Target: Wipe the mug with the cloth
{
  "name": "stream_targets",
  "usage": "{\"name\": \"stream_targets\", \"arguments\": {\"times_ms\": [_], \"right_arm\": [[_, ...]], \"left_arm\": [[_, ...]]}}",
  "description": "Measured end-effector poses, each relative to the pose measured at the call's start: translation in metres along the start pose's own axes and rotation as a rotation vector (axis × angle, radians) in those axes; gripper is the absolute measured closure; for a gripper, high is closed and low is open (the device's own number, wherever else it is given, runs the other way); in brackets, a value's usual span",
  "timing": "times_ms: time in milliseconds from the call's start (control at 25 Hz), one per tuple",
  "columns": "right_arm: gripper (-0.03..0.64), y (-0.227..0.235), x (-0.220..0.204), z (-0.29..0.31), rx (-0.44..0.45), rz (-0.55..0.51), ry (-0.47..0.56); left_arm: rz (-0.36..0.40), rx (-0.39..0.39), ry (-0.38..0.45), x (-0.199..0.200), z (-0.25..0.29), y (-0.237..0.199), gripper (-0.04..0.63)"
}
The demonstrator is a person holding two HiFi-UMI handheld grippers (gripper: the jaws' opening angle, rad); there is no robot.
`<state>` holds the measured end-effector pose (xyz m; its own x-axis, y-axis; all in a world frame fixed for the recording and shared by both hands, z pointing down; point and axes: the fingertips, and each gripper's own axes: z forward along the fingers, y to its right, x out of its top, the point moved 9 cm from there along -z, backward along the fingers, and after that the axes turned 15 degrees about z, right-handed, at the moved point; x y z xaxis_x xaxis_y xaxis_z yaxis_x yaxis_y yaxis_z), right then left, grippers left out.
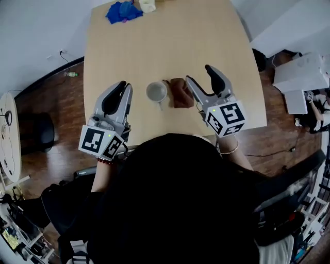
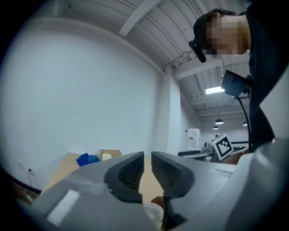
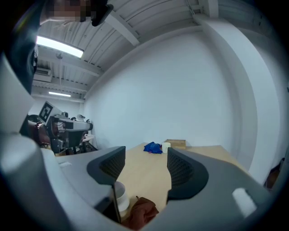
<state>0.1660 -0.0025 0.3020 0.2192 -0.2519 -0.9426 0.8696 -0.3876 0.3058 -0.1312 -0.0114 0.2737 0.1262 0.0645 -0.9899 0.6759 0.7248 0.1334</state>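
A white mug (image 1: 157, 92) stands on the light wooden table (image 1: 170, 41) near its front edge, handle toward me. A crumpled brown cloth (image 1: 180, 93) lies right beside it on the right. My left gripper (image 1: 124, 87) hovers left of the mug, its jaws shut with nothing between them. My right gripper (image 1: 199, 75) hangs open just right of the cloth, touching neither. In the left gripper view the left gripper (image 2: 147, 156) shows the mug (image 2: 151, 211) low beneath its jaws. In the right gripper view the right gripper (image 3: 145, 154) looks over the mug (image 3: 119, 196) and cloth (image 3: 142, 212).
At the table's far end lie a blue rag (image 1: 122, 10), a pale roll (image 1: 147, 5) and a cardboard box (image 3: 176, 144). A black stool (image 1: 36, 131) stands on the floor at left, white boxes (image 1: 301, 72) at right.
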Motion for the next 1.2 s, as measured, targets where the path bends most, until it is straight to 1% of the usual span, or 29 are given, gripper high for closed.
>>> {"name": "stream_targets", "arguments": {"times_ms": [80, 160, 360, 560, 720, 840, 1000, 1080, 1200], "right_arm": [[0.331, -0.001, -0.002, -0.002, -0.019, 0.006, 0.001], [0.331, -0.003, -0.003, -0.001, -0.037, 0.003, -0.008], [0.350, 0.004, -0.013, 0.001, -0.100, 0.015, -0.049], [0.351, 0.012, -0.006, 0.007, -0.114, -0.002, -0.041], [0.350, 0.022, -0.017, -0.004, -0.142, 0.023, -0.056], [0.351, 0.029, -0.011, 0.000, -0.153, 0.009, -0.054], [0.351, 0.023, -0.037, 0.005, -0.152, 0.033, -0.115], [0.353, 0.024, -0.030, 0.007, -0.148, 0.021, -0.117], [0.354, 0.024, -0.005, 0.010, -0.147, -0.011, -0.096]], "left_arm": [[0.016, -0.024, -0.007, -0.001, 0.001, 0.008, 0.551], [0.032, -0.030, -0.009, 0.000, -0.002, 0.010, 0.551], [0.010, -0.034, -0.015, -0.002, -0.005, 0.009, 0.551], [0.026, -0.014, -0.007, -0.001, 0.001, 0.002, 0.551], [-0.008, -0.015, -0.050, -0.016, 0.008, 0.006, 0.549], [-0.008, -0.023, -0.023, -0.012, 0.022, 0.002, 0.549], [0.000, -0.044, -0.054, -0.020, 0.012, 0.009, 0.549], [-0.002, -0.040, -0.041, -0.014, 0.015, 0.009, 0.549], [-0.007, -0.027, -0.006, 0.003, 0.020, 0.005, 0.549]]}}
